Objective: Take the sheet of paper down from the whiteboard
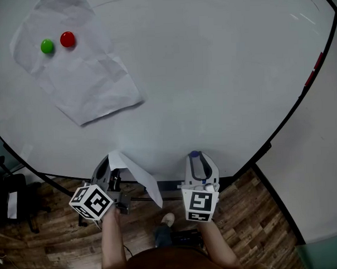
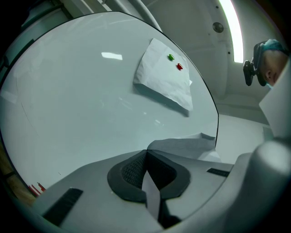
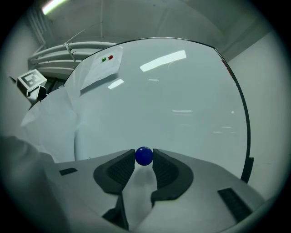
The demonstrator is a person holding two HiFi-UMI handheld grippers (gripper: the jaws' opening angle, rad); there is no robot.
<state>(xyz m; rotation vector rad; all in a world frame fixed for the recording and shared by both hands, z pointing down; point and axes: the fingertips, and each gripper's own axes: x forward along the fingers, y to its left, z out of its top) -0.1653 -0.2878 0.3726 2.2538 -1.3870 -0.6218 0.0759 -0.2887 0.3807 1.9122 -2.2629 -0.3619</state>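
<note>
From the head view, the whiteboard [image 1: 221,73] carries one crumpled sheet of paper [image 1: 88,79] at its upper left, pinned by a green magnet [image 1: 47,46] and a red magnet [image 1: 67,38] side by side. Near the board's lower edge, the left gripper [image 1: 110,168] holds a second sheet [image 1: 138,180], off the board.

In the left gripper view, the jaws are pressed together on that second sheet's edge, with the rest of it folding off to the right.

In the right gripper view, the right gripper [image 3: 144,159] has its jaws narrowly apart, pinching a small blue ball magnet [image 3: 144,155] between the tips.
</note>
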